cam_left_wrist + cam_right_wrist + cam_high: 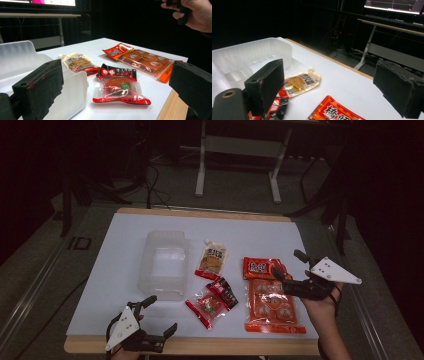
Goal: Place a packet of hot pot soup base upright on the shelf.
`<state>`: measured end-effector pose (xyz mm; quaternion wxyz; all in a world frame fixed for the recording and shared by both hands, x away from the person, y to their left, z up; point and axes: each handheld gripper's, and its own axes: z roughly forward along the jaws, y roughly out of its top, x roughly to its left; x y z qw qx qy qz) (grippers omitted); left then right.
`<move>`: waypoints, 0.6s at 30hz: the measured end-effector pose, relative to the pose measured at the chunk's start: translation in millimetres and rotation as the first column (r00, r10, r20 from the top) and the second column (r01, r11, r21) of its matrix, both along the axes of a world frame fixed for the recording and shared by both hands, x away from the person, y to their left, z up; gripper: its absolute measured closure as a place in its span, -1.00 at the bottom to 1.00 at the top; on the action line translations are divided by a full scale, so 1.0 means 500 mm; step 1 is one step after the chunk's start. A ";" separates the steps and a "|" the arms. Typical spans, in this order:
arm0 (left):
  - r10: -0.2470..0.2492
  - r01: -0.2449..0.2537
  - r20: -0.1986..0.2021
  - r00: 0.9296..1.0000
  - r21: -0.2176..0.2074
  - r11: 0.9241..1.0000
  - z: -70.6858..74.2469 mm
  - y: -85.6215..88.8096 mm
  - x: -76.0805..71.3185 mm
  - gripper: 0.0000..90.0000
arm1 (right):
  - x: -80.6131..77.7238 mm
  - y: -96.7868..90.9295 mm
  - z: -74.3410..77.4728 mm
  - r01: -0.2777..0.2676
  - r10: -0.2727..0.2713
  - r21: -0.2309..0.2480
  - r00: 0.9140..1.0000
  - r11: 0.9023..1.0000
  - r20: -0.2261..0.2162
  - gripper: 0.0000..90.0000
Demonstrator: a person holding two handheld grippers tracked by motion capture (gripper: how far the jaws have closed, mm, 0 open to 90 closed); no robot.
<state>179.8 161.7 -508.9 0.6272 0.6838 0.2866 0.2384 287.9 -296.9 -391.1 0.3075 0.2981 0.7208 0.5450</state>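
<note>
Both the left tool and right tool hung with jaws apart and empty over the counter, snack packets lying beside the clear tray, so a first pick, probably for tray-loading, seemed next.

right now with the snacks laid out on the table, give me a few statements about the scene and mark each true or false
1. The clear plastic container is empty. True.
2. The left gripper is shut on a packet. False: its jaws stand open with nothing between them.
3. The beige spouted pouch lies right of the container. True.
4. The large orange pack lies inside the container. False: it lies flat on the white table, near the right gripper.
5. The right gripper is open. True.
6. The clear red-edged snack packet stands upright. False: it lies flat.
</note>
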 end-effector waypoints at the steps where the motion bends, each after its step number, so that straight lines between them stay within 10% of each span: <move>1: 0.000 0.000 -0.001 1.000 -0.001 1.000 0.000 0.000 0.000 -1.00 | 0.014 -0.006 -0.005 0.015 -0.015 -0.009 1.000 1.000 -0.004 -0.78; 18: -0.004 0.004 -0.007 1.000 0.005 1.000 -0.002 -0.002 0.002 -1.00 | 0.103 -0.043 -0.077 0.084 -0.091 -0.066 0.990 0.994 -0.108 -0.66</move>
